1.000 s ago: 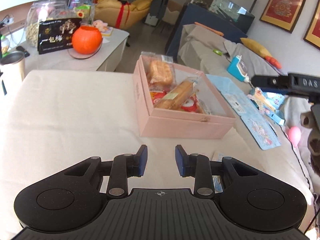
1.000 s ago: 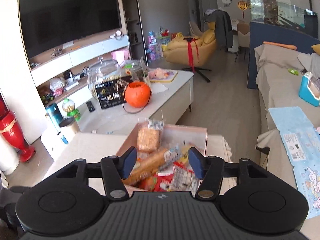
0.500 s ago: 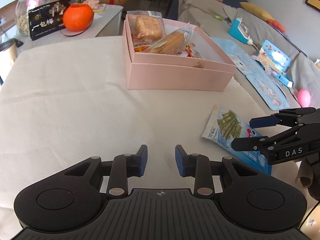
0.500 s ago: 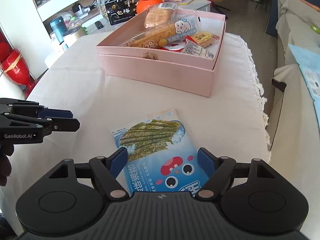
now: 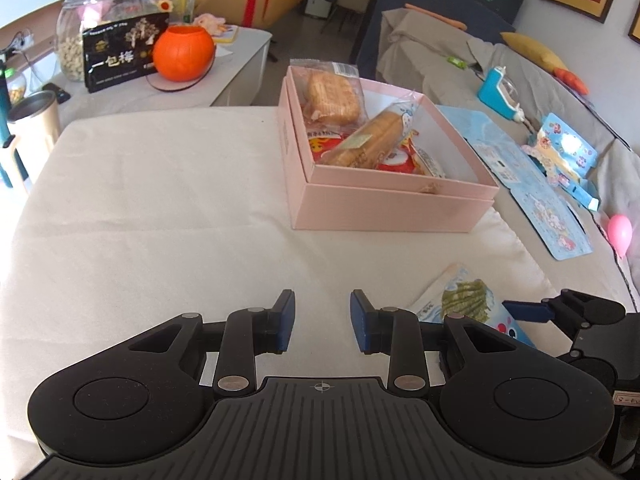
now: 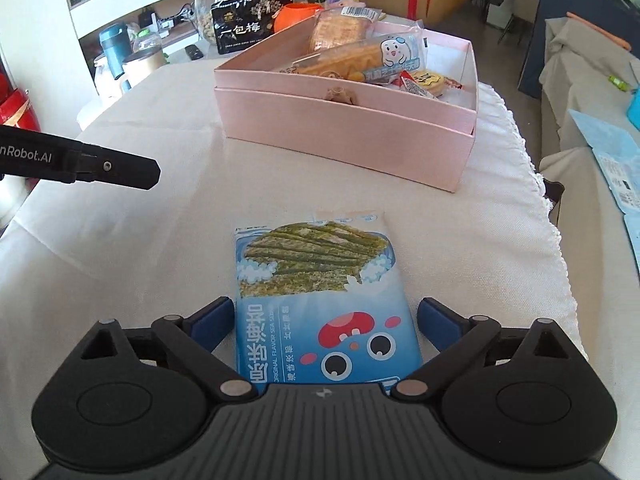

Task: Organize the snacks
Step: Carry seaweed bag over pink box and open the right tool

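so there's a table with a cream tablecloth (image 5: 160, 208) taking up most of both views, and toward the far side of it sits an open pink box (image 6: 344, 128) that looks nested in its own lid. inside the box there's a wrapped bread slice (image 5: 332, 96) at the back corner, a long bread stick in a cartoon wrapper (image 6: 360, 58) lying diagonally across the pile, and a few red and yellow snack packets under that, can't read those. on the cloth in front of the box, well apart from it, a blue seaweed snack packet (image 6: 316, 296) lies flat, with green strips printed on top and a red cartoon face lower down. the right gripper (image 6: 324, 320) is low over it with the packet between its blue pads; its jaws have just been opening and now stand spread wide, one pad just beside each long edge of the bag, not squeezing it. the left gripper (image 5: 322, 322) hangs over bare cloth off to the packet's left, its pads drawn in narrow with nothing between them. behind the table there's a white side table with an orange pumpkin bowl (image 5: 183, 53)
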